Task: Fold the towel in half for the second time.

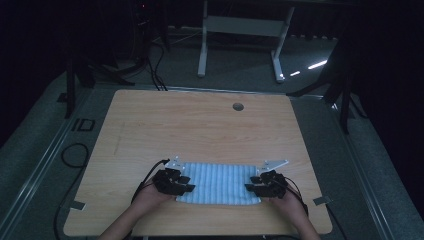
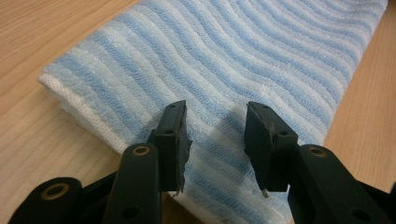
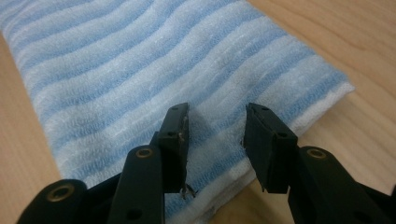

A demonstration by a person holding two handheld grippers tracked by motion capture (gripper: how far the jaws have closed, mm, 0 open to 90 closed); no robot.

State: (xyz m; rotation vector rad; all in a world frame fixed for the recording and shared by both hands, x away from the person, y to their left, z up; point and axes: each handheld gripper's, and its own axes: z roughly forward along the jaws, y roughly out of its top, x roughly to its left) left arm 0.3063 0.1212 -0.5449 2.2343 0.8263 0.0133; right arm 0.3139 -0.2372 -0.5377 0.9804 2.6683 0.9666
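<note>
So there's a folded blue-and-white striped towel (image 1: 219, 183) lying flat near the front edge of a light wooden desk (image 1: 200, 125), roughly centered between the person's two hands. It's folded into a long rectangle running left to right, and you can see the layered white edge at each short end in the gripper views.

The left claw (image 1: 186, 186) is sitting at the towel's left end, and the left hand (image 1: 150, 197) is coming in from the bottom of the high view. In the left gripper view the left claw (image 2: 215, 135) is released, its jaws standing apart with striped terry showing in the gap between them, hanging right over the towel (image 2: 224, 70) near its folded corner. Can't really tell if the tips are touching the fabric or just hovering above it.

The right claw (image 1: 252, 187) is doing the mirror image at the towel's right end, with the right hand (image 1: 290, 205) behind it. In the right gripper view the right claw (image 3: 215, 135) is also released, jaws spread over the towel (image 3: 140, 70) just inside its end edge, nothing pinched between them.

There's a small round hole (image 1: 238, 106) in the desk near the far edge, and a white frame (image 1: 242, 30) standing on the floor beyond it.
</note>
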